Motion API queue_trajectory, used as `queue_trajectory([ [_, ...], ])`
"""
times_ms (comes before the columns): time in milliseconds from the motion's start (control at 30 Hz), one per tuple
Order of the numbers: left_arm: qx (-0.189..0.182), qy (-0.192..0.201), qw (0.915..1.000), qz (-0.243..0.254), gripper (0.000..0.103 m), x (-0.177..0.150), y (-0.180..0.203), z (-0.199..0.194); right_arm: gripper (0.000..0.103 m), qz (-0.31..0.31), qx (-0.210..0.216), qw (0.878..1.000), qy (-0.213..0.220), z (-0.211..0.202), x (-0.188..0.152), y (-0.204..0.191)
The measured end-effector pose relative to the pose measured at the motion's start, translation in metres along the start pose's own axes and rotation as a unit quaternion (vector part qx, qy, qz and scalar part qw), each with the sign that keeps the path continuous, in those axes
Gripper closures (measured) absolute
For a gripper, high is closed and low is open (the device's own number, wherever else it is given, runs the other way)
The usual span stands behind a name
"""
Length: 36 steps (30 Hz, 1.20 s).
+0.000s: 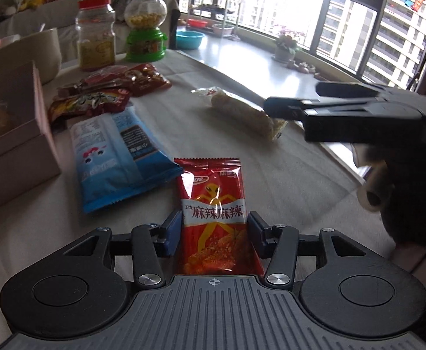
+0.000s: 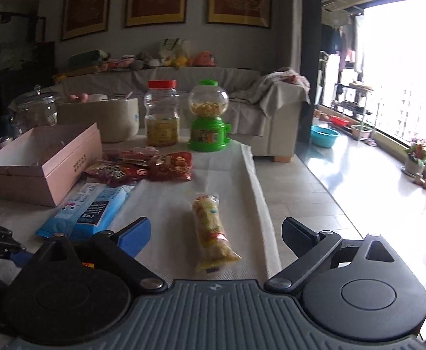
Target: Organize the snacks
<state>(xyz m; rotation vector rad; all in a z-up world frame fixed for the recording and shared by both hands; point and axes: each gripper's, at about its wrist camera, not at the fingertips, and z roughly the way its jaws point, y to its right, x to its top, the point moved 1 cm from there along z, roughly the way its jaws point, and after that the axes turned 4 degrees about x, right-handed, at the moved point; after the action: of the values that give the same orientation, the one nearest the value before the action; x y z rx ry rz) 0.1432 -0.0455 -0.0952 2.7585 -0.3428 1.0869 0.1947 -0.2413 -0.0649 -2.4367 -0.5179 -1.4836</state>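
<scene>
In the left wrist view, the left gripper (image 1: 214, 233) has its jaws spread on either side of a red spicy-strip packet (image 1: 214, 213) that lies flat on the cloth-covered desk (image 1: 271, 175); the blue pads sit just beside the packet's edges, and whether they touch it cannot be told. To the left of it lies a blue snack bag (image 1: 116, 157), with a heap of red snack packets (image 1: 107, 93) farther back and an open pink box (image 1: 11, 134) at the left edge. A clear-wrapped yellow snack roll (image 1: 242, 113) lies far right of centre, with the right gripper (image 1: 285, 110) just above its near end. A red-lidded jar (image 1: 96, 35) and a green candy dispenser (image 1: 145, 29) stand at the far end. In the right wrist view, the right gripper (image 2: 215, 233) is spread wide and hovers over the yellow snack roll (image 2: 213, 233), nothing pinched. The blue snack bag (image 2: 87, 207), the red snack packets (image 2: 145, 166) and the pink box (image 2: 43, 163) lie to the left, the jar (image 2: 161, 113) and dispenser (image 2: 209, 116) beyond.
</scene>
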Motion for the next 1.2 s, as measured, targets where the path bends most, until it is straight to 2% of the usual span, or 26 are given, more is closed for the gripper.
queue_trajectory([
  [100,0.007,-0.004,0.9996,-0.028,0.049,-0.018,-0.014,-0.018,0.007,0.011,0.033,0.999,-0.035,0.039,0.016,0.001],
  [200,0.004,-0.002,0.999,-0.045,0.049,-0.03,-0.023,-0.029,0.013,0.016,0.028,0.997,-0.075,0.079,0.023,0.003],
  [267,-0.002,0.002,0.9988,-0.048,0.049,-0.034,-0.023,-0.031,0.027,0.012,0.026,0.994,-0.103,0.1,0.022,0.004],
  [300,-0.001,0.006,0.9989,-0.046,0.049,-0.036,-0.022,-0.031,0.048,0.013,0.026,0.992,-0.12,0.106,0.02,0.003],
  [333,0.002,0.01,0.9991,-0.04,0.048,-0.037,-0.02,-0.032,0.062,0.016,0.026,0.99,-0.137,0.108,0.017,0.002],
  [433,0.008,0.02,0.9996,-0.017,0.048,-0.041,-0.015,-0.033,0.074,0.013,0.035,0.989,-0.145,0.089,0.014,-0.005],
  [567,0.001,0.022,0.9995,-0.022,0.051,-0.044,-0.016,-0.037,0.079,-0.002,0.086,0.984,-0.156,0.039,0.015,-0.022],
  [600,-0.003,0.021,0.9995,-0.024,0.052,-0.046,-0.016,-0.041,0.083,-0.009,0.103,0.982,-0.158,0.026,0.017,-0.027],
  [667,-0.008,0.02,0.9994,-0.027,0.053,-0.05,-0.018,-0.048,0.084,-0.02,0.14,0.977,-0.157,0.0,0.022,-0.037],
  [767,-0.001,0.027,0.9991,-0.032,0.053,-0.06,-0.021,-0.064,0.084,-0.033,0.187,0.971,-0.148,-0.029,0.031,-0.054],
  [867,0.015,0.043,0.9978,-0.047,0.053,-0.069,-0.028,-0.086,0.085,-0.054,0.214,0.966,-0.132,-0.046,0.036,-0.072],
  [1033,0.055,0.072,0.992,-0.088,0.053,-0.077,-0.045,-0.114,0.085,-0.071,0.235,0.961,-0.126,-0.05,0.031,-0.089],
  [1133,0.057,0.075,0.989,-0.114,0.053,-0.082,-0.054,-0.119,0.085,-0.07,0.24,0.958,-0.141,-0.046,0.025,-0.091],
  [1200,0.059,0.07,0.988,-0.124,0.053,-0.085,-0.058,-0.118,0.083,-0.073,0.223,0.962,-0.139,-0.044,0.023,-0.087],
])
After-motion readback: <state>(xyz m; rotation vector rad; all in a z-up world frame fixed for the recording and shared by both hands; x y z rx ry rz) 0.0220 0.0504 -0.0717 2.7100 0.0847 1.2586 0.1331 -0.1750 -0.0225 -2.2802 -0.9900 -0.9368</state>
